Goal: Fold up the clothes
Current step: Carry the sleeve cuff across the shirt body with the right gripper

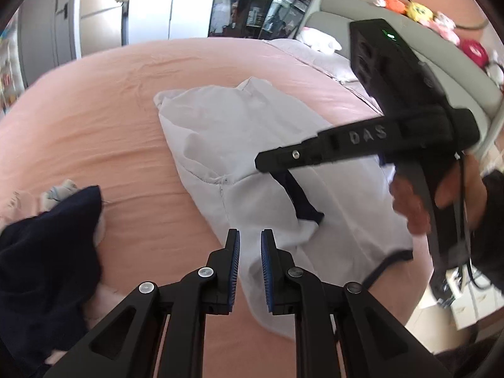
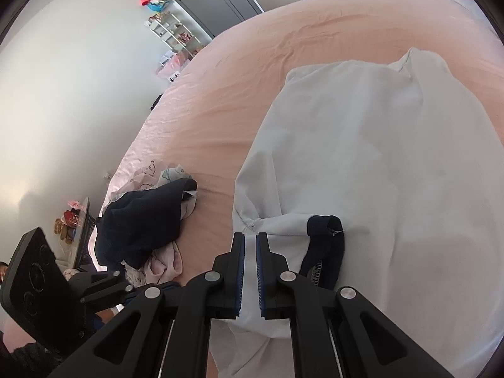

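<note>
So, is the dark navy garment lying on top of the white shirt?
No, the dark navy garment lies in a pile on the pink sheet, apart from the white shirt.

white cloth shirt [image 2: 362, 157] soft, matt, creased; peach cotton bedsheet [image 1: 94, 132] matt, finely wrinkled; matt black plastic gripper fingers [image 1: 231, 252], ribbed blue rubber pads [image 1: 264, 261], shiny metal pins [image 1: 206, 272]
</note>
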Tool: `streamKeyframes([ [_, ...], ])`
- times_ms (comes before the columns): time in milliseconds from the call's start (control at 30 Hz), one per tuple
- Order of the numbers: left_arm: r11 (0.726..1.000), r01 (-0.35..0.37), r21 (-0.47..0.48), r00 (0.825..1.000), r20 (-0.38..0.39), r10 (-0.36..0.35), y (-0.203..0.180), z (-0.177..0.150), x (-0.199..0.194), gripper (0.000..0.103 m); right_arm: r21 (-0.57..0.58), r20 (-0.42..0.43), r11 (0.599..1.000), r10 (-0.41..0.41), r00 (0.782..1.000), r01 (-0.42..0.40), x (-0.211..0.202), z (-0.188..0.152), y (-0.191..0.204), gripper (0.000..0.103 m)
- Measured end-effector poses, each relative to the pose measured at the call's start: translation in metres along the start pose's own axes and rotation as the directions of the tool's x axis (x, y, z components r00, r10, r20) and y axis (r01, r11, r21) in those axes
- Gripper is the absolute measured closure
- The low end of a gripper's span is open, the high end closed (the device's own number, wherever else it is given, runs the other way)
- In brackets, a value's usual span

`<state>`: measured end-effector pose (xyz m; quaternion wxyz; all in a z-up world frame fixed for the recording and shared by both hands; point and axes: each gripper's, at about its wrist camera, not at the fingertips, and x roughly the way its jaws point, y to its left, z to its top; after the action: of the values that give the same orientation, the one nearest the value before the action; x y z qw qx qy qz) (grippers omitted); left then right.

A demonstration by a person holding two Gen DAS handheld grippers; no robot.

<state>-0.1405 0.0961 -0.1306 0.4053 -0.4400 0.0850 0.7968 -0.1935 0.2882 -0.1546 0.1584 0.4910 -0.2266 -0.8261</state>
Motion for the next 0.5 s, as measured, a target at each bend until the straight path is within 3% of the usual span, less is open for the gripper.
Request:
streamKeyframes([
  [200, 0.997, 0.04, 0.07, 0.995, -0.089, -0.034, -0.02, -0.007, 0.022, 0.091, 0.039, -0.059, 0.999, -0.033, 0.998, 0.035, 0.019, 0.001, -0.012, 0.098],
  [333, 0.993, 0.042, 0.108, 0.99, -0.139, -0.027, -0.029, -0.018, 0.031, 0.091, 0.039, -0.073, 0.994, -0.102, 0.992, 0.105, 0.03, 0.001, -0.022, 0.098],
  [433, 0.995, 0.059, 0.076, 0.981, -0.191, -0.044, -0.024, -0.024, 0.041, 0.091, 0.059, -0.088, 0.991, -0.113, 0.99, 0.118, 0.035, 0.001, -0.03, 0.098],
  [500, 0.996, 0.072, 0.051, 0.981, -0.186, -0.061, -0.023, -0.024, 0.039, 0.091, 0.062, -0.089, 0.991, -0.116, 0.989, 0.122, 0.038, 0.0, -0.033, 0.098],
])
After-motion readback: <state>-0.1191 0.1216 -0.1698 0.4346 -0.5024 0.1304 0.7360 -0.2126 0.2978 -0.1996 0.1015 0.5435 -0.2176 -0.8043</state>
